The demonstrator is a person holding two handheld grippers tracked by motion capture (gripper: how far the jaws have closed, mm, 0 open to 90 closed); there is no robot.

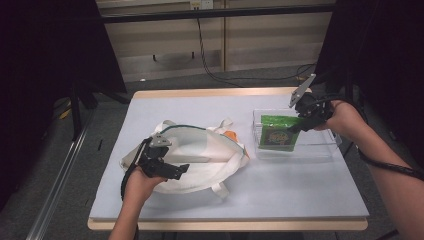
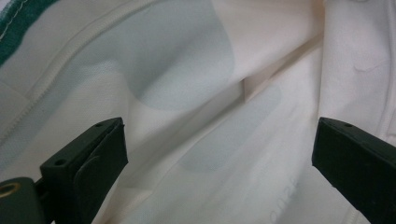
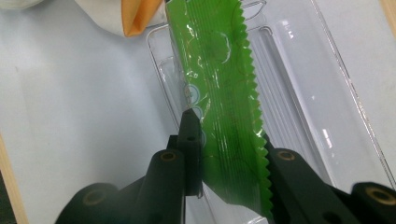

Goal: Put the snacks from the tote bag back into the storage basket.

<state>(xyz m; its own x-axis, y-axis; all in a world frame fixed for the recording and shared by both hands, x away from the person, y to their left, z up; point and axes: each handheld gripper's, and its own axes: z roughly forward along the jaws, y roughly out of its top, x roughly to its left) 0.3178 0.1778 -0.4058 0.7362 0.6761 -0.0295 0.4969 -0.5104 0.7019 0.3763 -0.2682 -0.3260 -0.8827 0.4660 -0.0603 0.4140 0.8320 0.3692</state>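
The glossy green plastic snack packet (image 3: 219,93) with zigzag-cut edges was pinched in the right tongs (image 3: 229,154), over the clear ribbed plastic tray (image 3: 327,116) on the pale grey bench (image 1: 280,190). Its print was too blurry to read. Left tongs (image 2: 219,154) gaped wide over the white cloth tote bag (image 1: 200,155), gripping nothing.

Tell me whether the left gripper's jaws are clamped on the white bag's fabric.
No. In the left gripper view the left gripper stands wide open over the white bag, no fabric pinched between its jaws.
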